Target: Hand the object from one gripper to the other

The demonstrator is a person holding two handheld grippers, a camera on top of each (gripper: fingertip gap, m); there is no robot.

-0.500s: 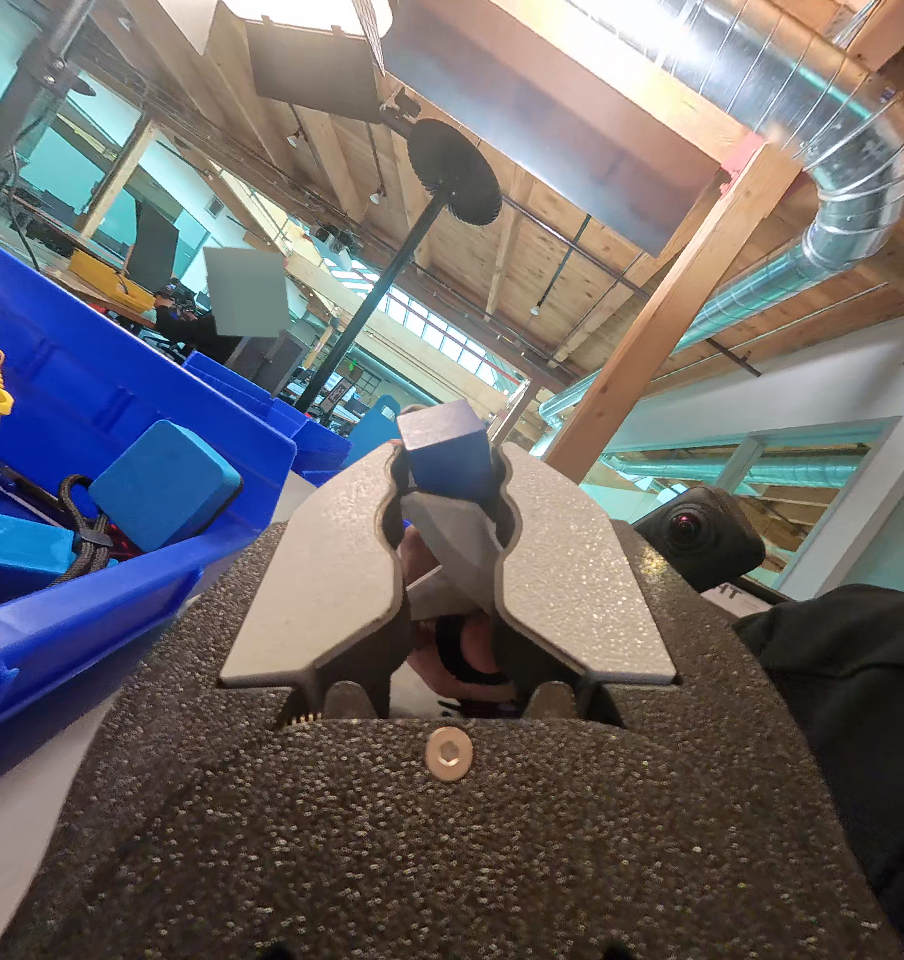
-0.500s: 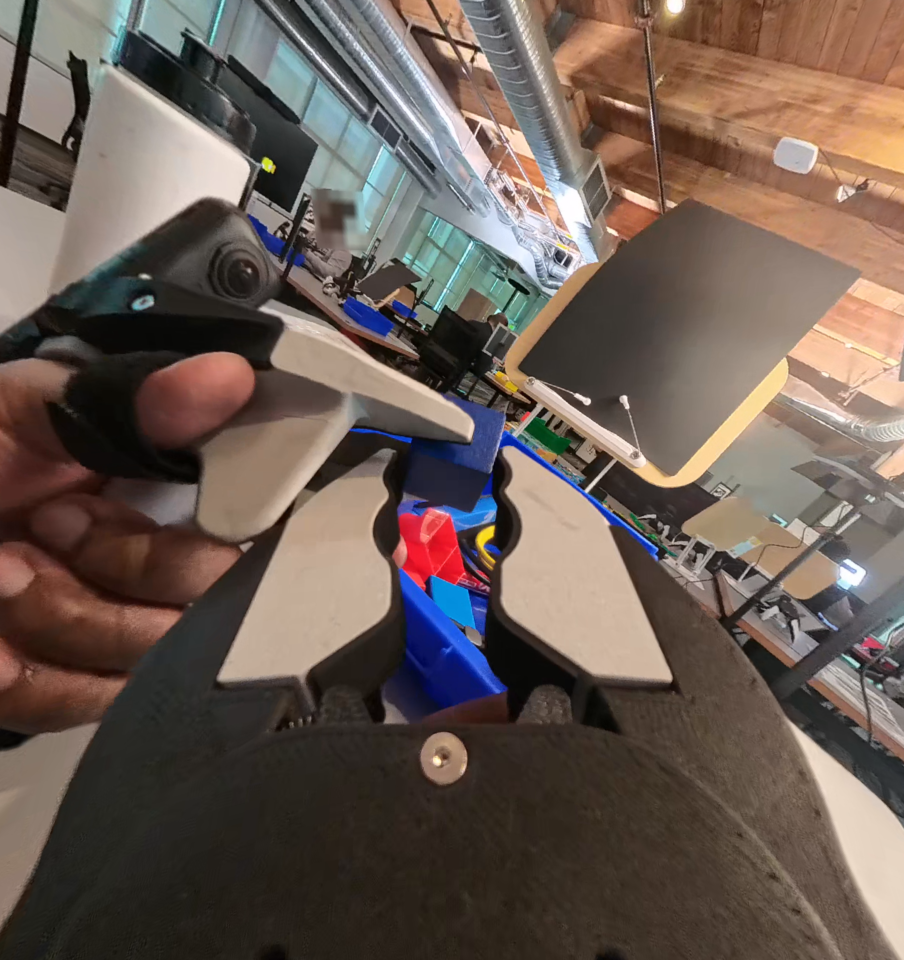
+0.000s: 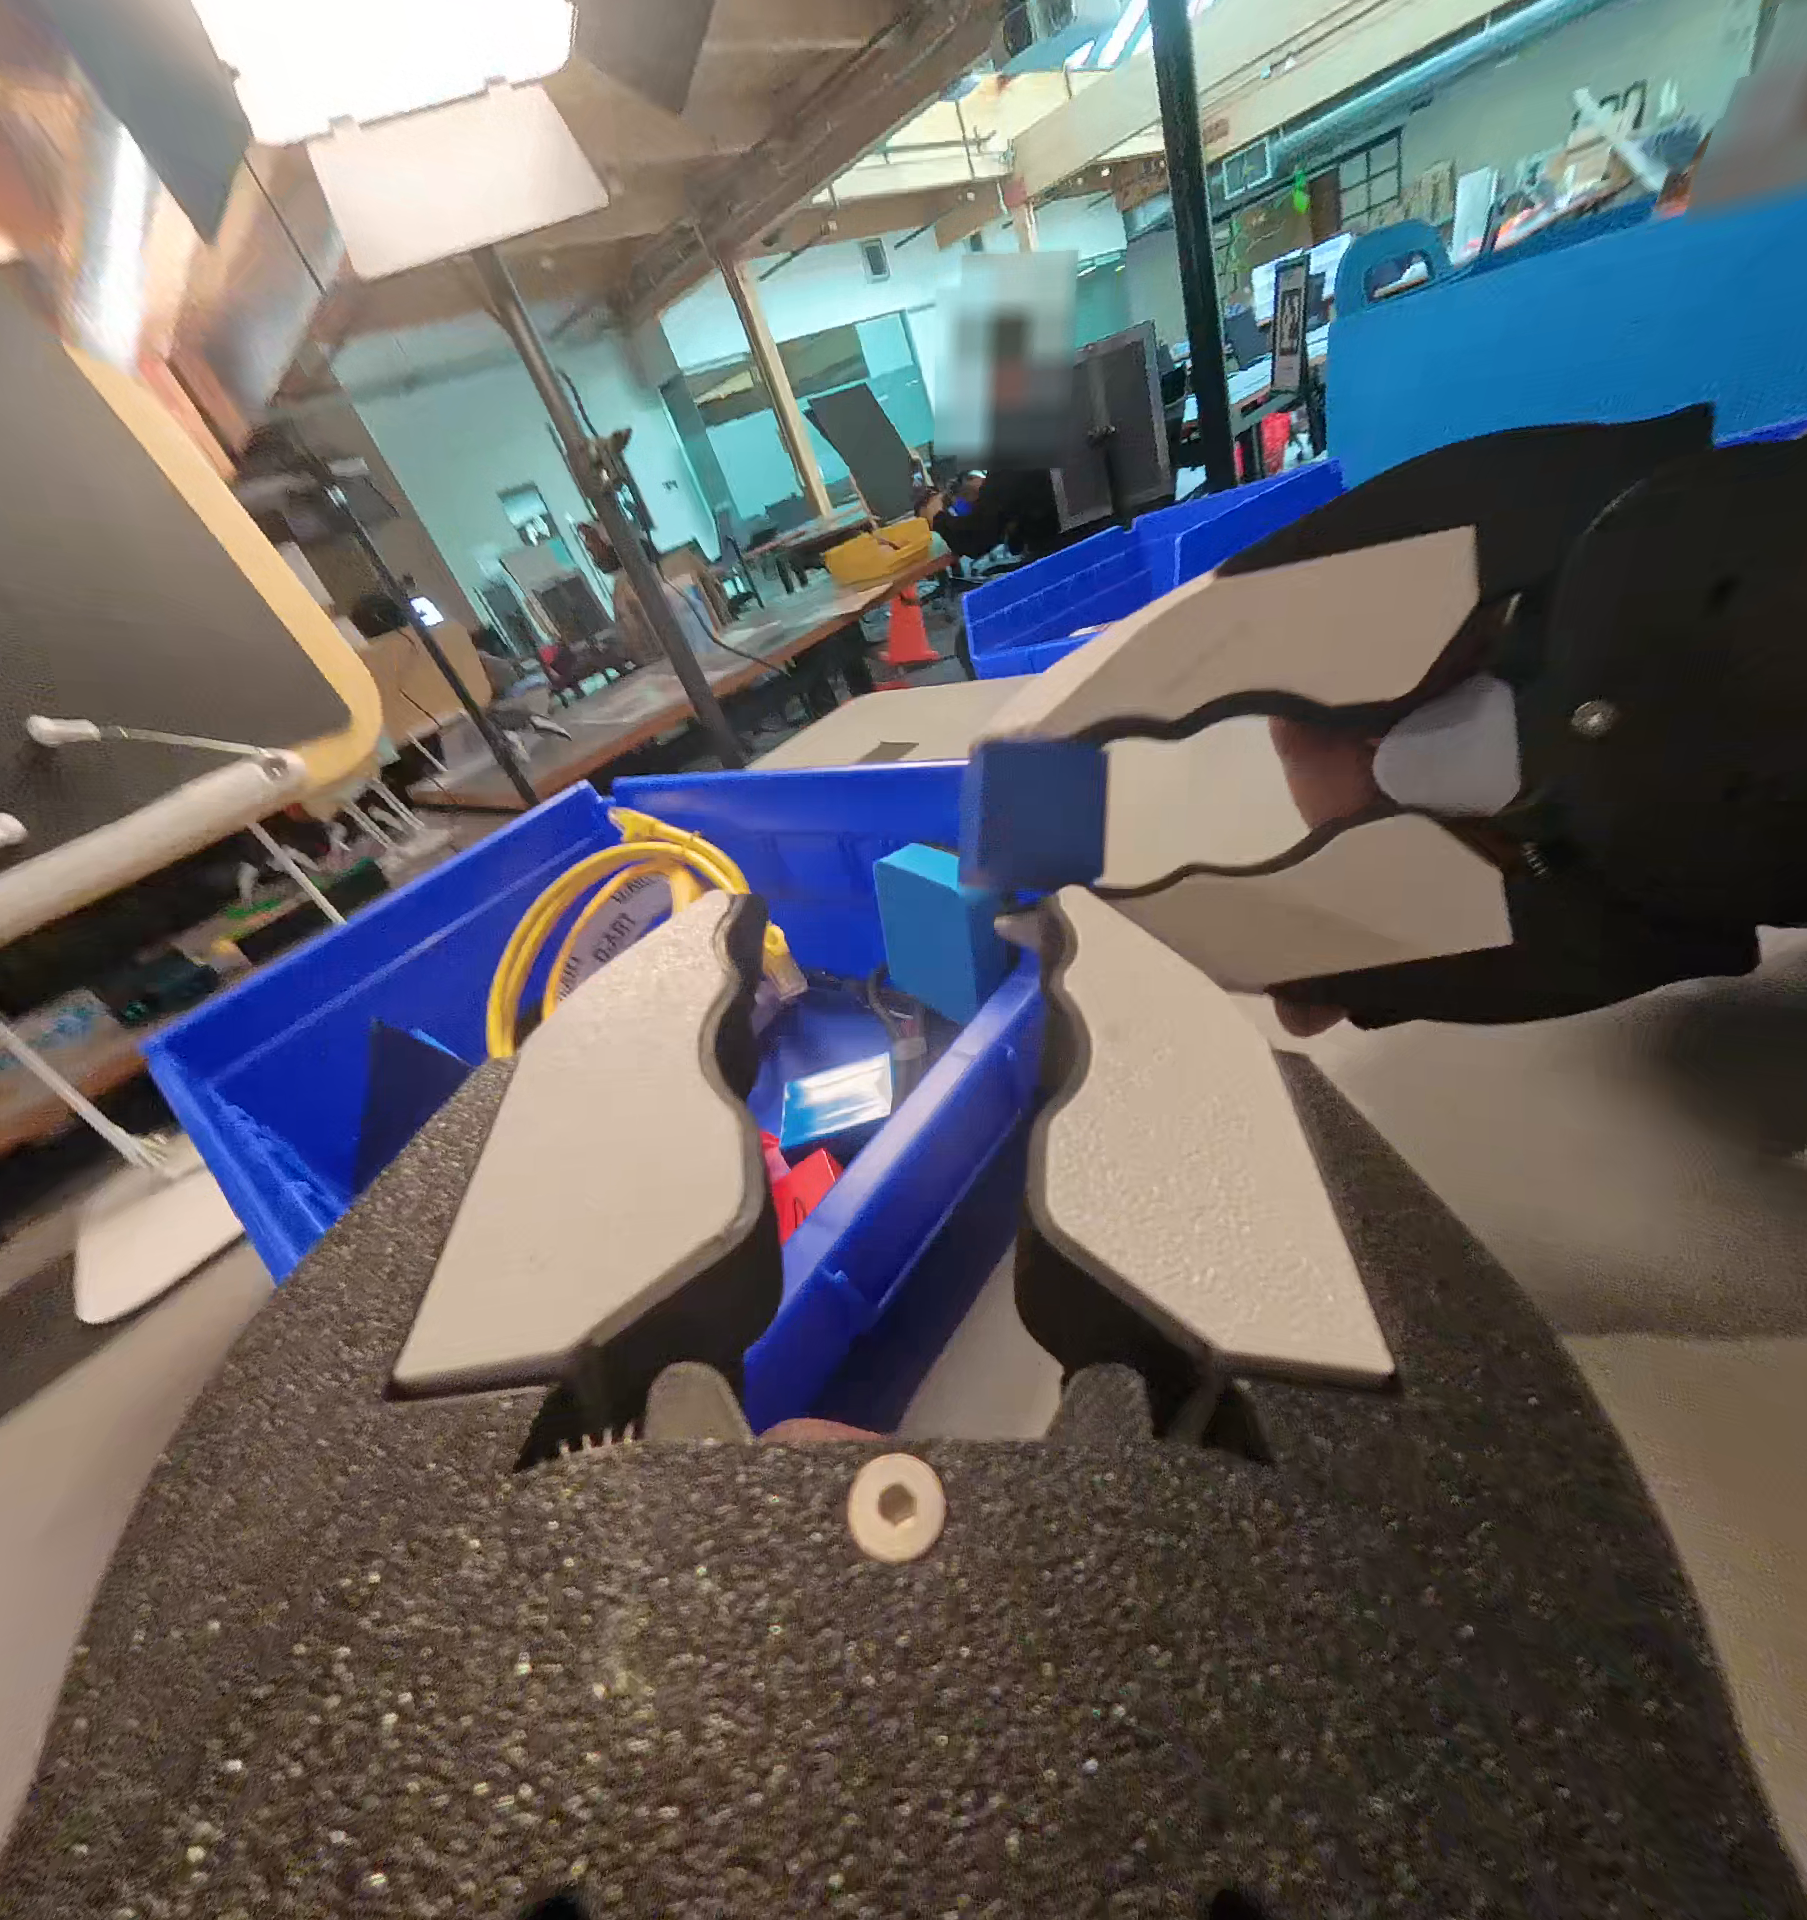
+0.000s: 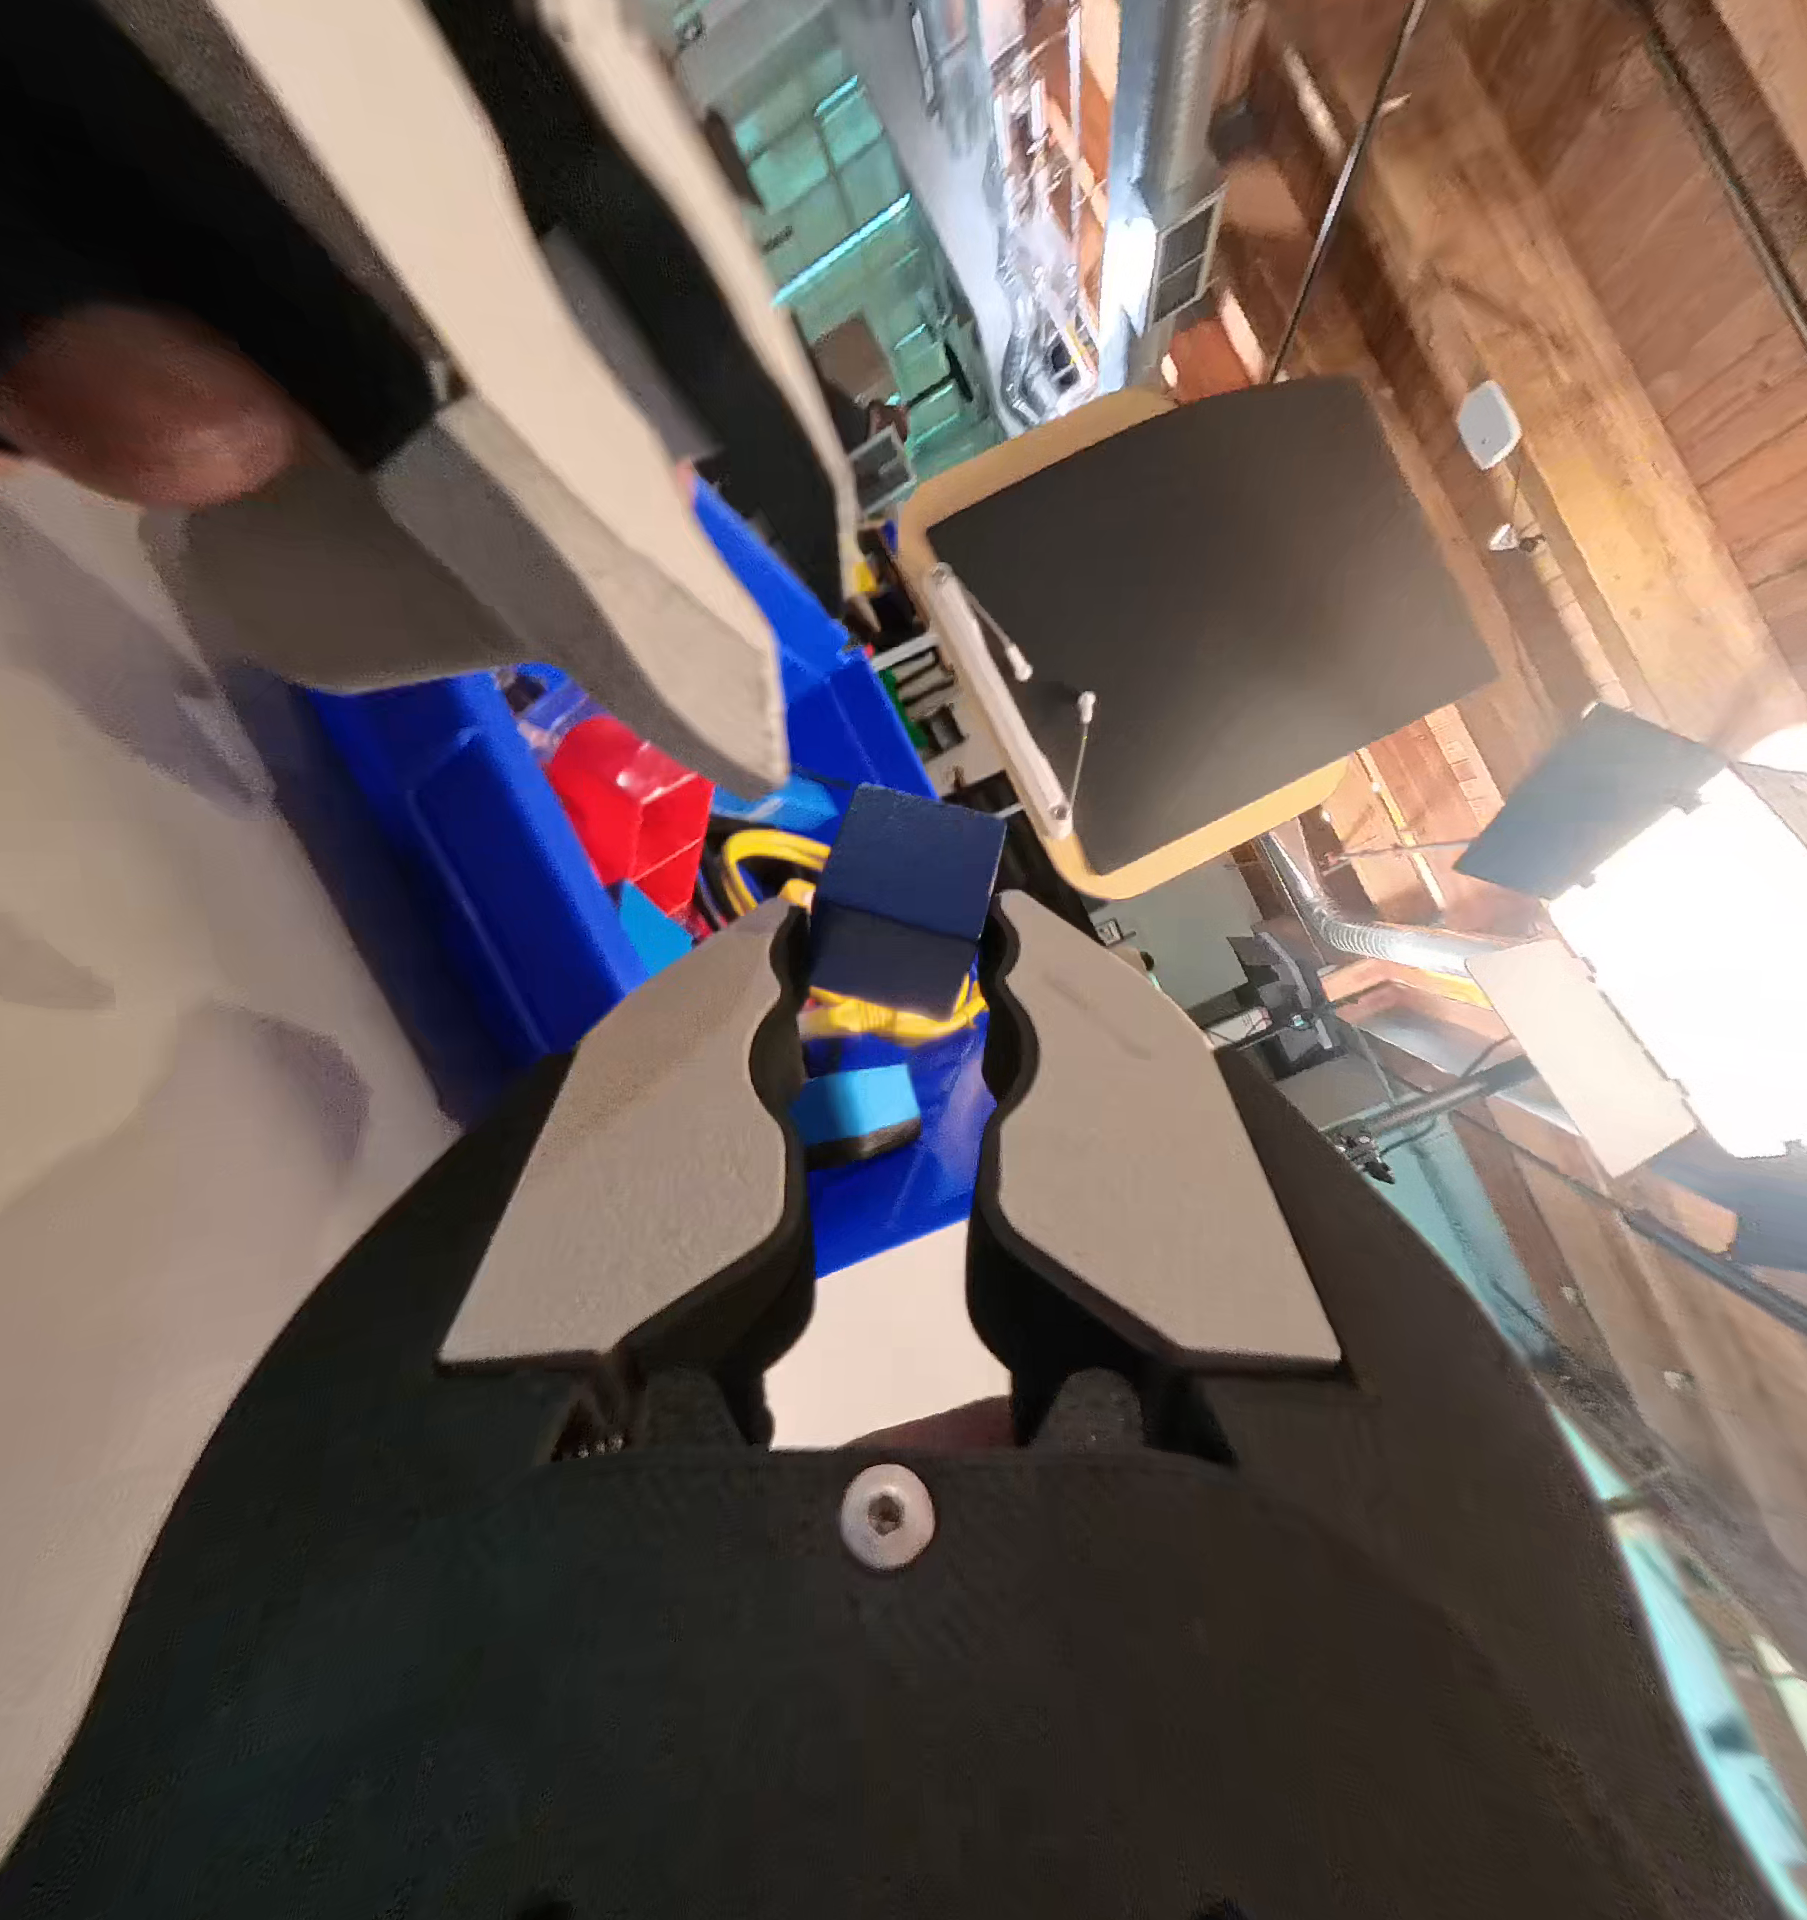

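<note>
One blue bin [image 3: 442, 966] on the table [image 3: 1605, 1195]. Left claw [image 3: 894, 920] released, empty, over the bin. Right claw [image 4: 888, 920] clenched on one dark blue cube [image 4: 904, 914], just right of bin's rim. Left view only: yellow cable [image 3: 587, 904], light blue block [image 3: 930, 935]. Right view only: red piece [image 4: 629, 800] clearly.

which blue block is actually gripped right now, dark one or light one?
The dark blue block, pinched at the right gripper fingertips. The light blue block lies loose in the blue bin.
</note>
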